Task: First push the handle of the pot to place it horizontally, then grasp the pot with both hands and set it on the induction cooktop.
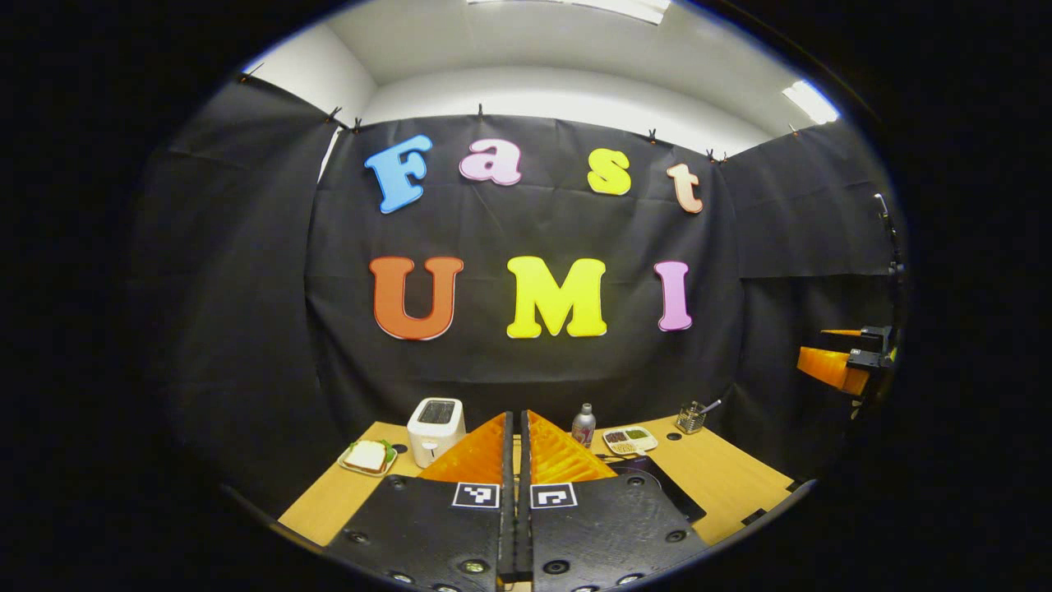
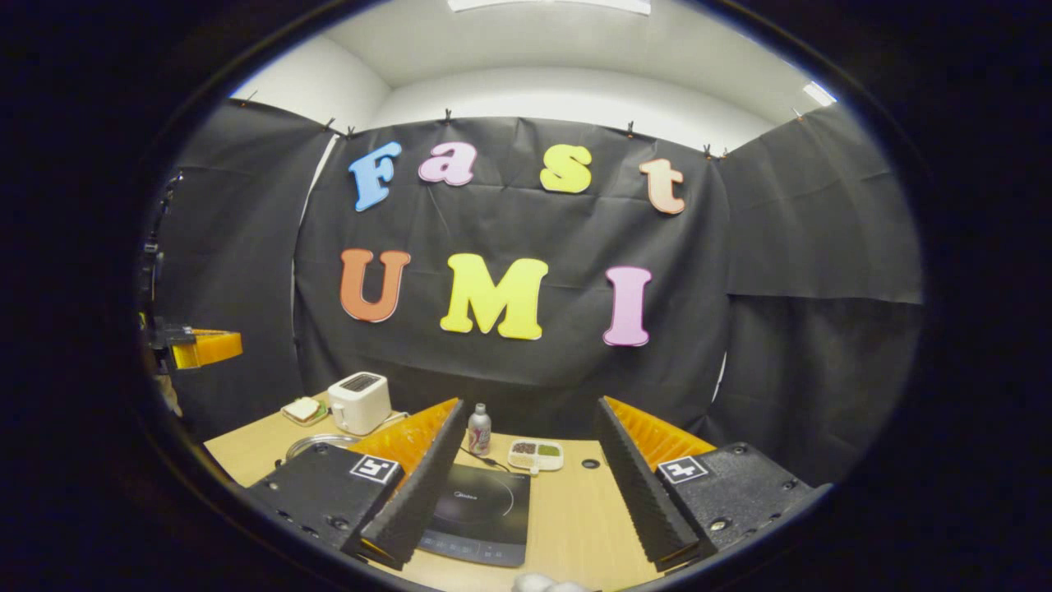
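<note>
Both grippers hung above the near edge of the counter (image 2: 575, 518), facing the back wall. The left gripper (image 1: 518, 432) had its fingers drawn together, only a thin slit between them, holding nothing. The right gripper (image 2: 526, 427) had its fingers spread wide, also empty.

In the right gripper view the cooktop (image 2: 481, 510) lay flat on the counter, just ahead of and between the fingers, partly under the left-hand one. What looked like the pot's rim (image 2: 316, 444) peeked out as a metallic arc behind that finger's base, near the toaster (image 2: 359, 401); its body and handle were hidden, so the handle's axis could not be told.

Judging by this, the pot sat left of the cooktop, forward and down from both grippers, and the left gripper seemed nearer it. The handle push had likely not begun.
</note>
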